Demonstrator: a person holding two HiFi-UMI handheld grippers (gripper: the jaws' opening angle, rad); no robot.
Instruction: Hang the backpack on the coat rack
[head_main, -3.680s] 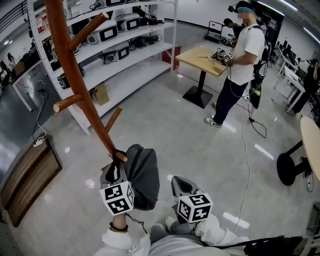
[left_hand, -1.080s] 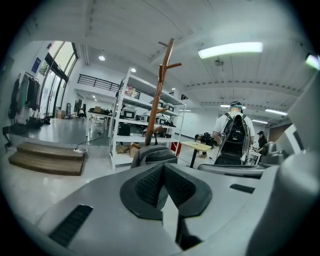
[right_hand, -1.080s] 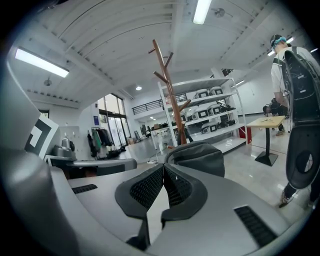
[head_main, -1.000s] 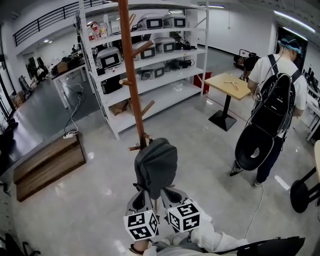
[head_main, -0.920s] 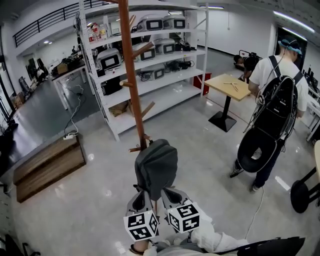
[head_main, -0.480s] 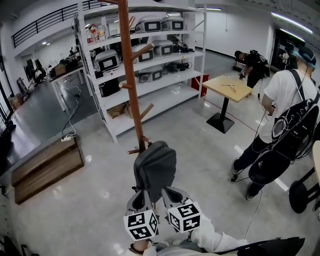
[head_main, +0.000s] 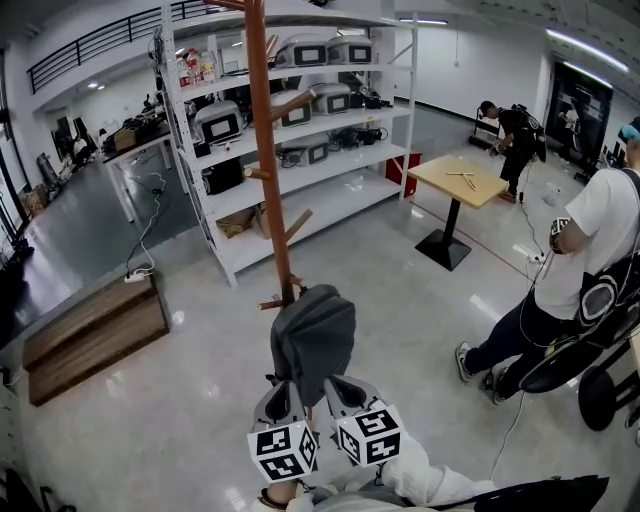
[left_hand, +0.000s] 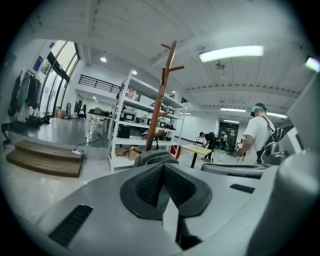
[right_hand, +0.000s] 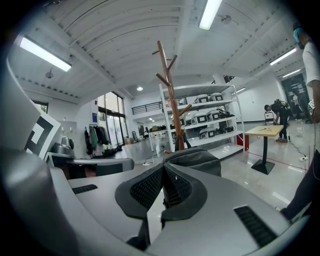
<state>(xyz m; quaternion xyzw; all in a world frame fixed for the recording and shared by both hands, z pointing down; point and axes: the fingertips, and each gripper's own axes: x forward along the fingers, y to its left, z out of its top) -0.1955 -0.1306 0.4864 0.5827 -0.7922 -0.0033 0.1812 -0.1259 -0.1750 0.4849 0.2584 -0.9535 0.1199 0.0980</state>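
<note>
The grey backpack (head_main: 313, 340) hangs from a low peg of the brown wooden coat rack (head_main: 265, 150), just in front of me. Both grippers sit side by side below it, close to my body and apart from the bag. My left gripper (head_main: 278, 398) is shut with nothing between its pads. My right gripper (head_main: 340, 388) is also shut and empty. In the left gripper view the backpack (left_hand: 155, 157) shows beyond the closed left gripper (left_hand: 162, 167), with the rack (left_hand: 160, 100) behind it. The right gripper view shows the backpack (right_hand: 195, 159) past the right gripper (right_hand: 163, 167).
White shelving (head_main: 320, 110) with equipment stands behind the rack. Low wooden steps (head_main: 90, 330) lie at the left. A small wooden table (head_main: 460, 178) stands at the back right. A person (head_main: 580, 290) with a black bag stands at the right edge, and another person (head_main: 515, 130) is farther back.
My left gripper, earlier up at the bag's strap by the peg, is now drawn back beside the right one. Over the last second both grippers kept still; the person at the right walked further right.
</note>
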